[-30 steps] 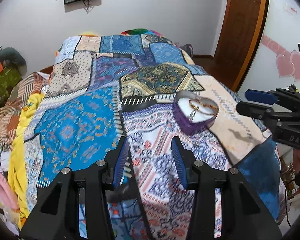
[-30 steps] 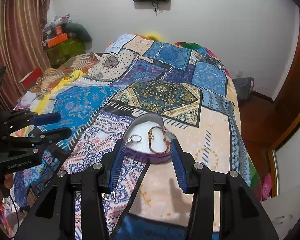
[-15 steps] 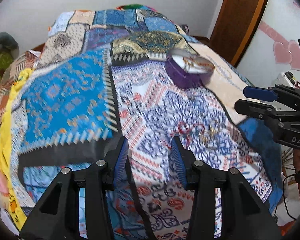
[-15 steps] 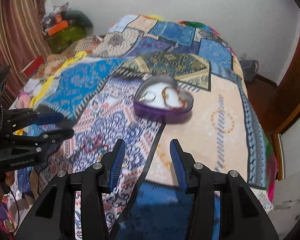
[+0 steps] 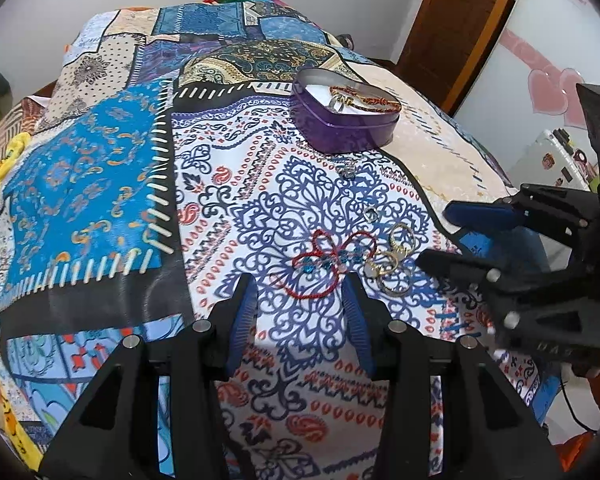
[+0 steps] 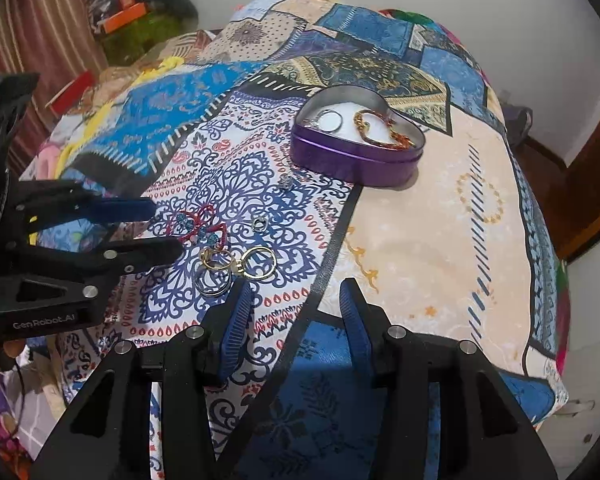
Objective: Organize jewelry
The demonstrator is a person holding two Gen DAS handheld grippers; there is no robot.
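A purple heart-shaped tin point(image 5: 344, 120) point(image 6: 356, 148) sits open on the patchwork bedspread, holding a gold-red bracelet point(image 6: 380, 128) and a silver ring point(image 6: 328, 120). In front of it lie a red thread bracelet with blue stones point(image 5: 332, 260) point(image 6: 200, 224), gold hoop earrings point(image 5: 396, 248) point(image 6: 240, 262), a silver ring point(image 6: 210, 284) and two small silver pieces point(image 6: 286, 181) point(image 6: 260, 224). My left gripper point(image 5: 300, 300) point(image 6: 160, 228) is open, just short of the red bracelet. My right gripper point(image 6: 292, 308) point(image 5: 436, 236) is open, just right of the hoops.
The bedspread point(image 5: 100, 184) covers the whole bed. Clutter and a red-striped curtain point(image 6: 28, 40) stand at its left side. A wooden door point(image 5: 460, 20) and a white wall with pink hearts point(image 5: 552, 88) are at the right. The bed's near edge drops away below both grippers.
Both grippers have tilted down and drawn in toward the loose jewelry in front of the tin; the pieces now lie right at the fingertips. Both stay open and empty.
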